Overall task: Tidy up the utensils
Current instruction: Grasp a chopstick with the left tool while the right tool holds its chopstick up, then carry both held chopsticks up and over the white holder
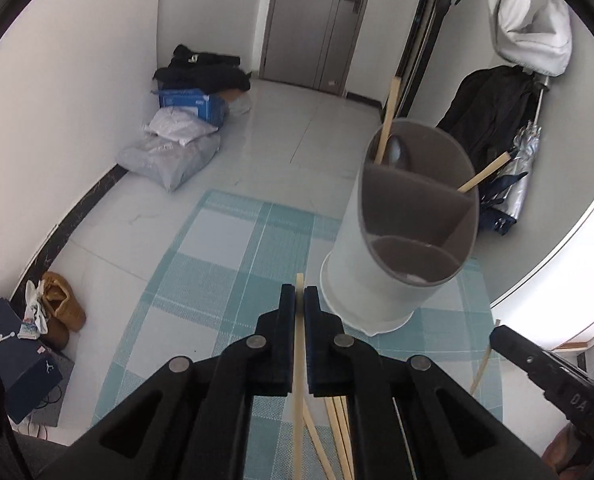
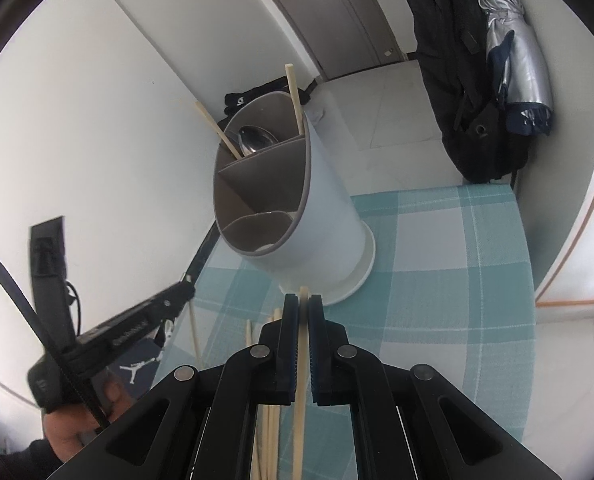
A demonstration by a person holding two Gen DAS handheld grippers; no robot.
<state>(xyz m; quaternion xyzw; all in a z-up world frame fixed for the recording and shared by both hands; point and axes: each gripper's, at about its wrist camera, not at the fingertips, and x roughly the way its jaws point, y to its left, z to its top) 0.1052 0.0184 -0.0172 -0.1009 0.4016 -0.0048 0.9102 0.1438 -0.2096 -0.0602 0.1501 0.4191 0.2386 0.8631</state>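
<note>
Left gripper is clamped on one chopstick, right gripper likewise on another, both short of the holder on the bench; judged next: lift, tip upright, drop into a compartment.

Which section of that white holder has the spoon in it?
The far section of the holder, which the spoon shares with two chopsticks. The middle and near sections look empty.

Bright daylight from the right, sharp focus, strong fisheye bending, dark corners.
</note>
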